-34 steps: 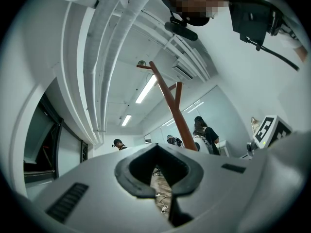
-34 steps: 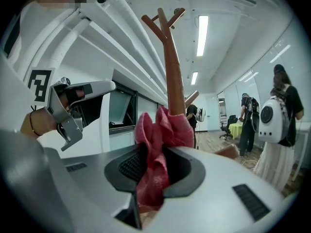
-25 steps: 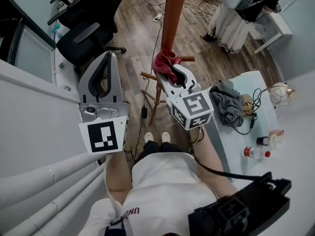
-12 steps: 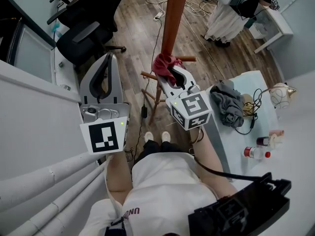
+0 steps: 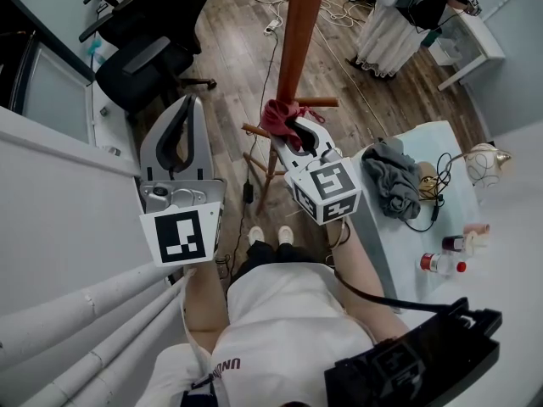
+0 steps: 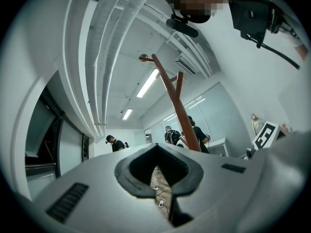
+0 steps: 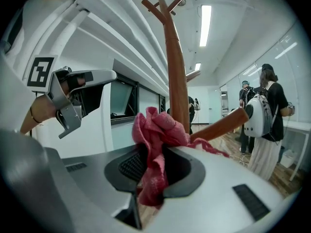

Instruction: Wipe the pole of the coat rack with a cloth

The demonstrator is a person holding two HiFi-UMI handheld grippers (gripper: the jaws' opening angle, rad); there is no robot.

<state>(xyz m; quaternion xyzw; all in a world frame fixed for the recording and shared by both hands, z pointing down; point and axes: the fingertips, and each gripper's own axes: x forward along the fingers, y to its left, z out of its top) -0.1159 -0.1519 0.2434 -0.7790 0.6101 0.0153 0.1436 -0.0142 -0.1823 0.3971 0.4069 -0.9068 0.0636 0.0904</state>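
The brown wooden coat rack pole (image 5: 297,41) rises from the wood floor straight ahead of me. My right gripper (image 5: 286,125) is shut on a bunched red cloth (image 5: 278,114), which presses against the pole just above a side peg (image 5: 316,103). In the right gripper view the cloth (image 7: 156,130) sits between the jaws, with the pole (image 7: 176,72) right behind it. My left gripper (image 5: 190,100) hovers left of the pole, apart from it, shut with nothing in it. The left gripper view shows the pole (image 6: 182,115) beyond the closed jaws.
A black office chair (image 5: 144,66) stands at the far left. At the right, a pale table (image 5: 424,138) carries a grey cloth (image 5: 392,176), cables and a bottle (image 5: 441,264). Cables lie on the floor, people stand further back, and white pipes (image 5: 76,320) run along the lower left.
My right gripper has slid slightly left and down along the pole with the red cloth. The left gripper has barely moved.
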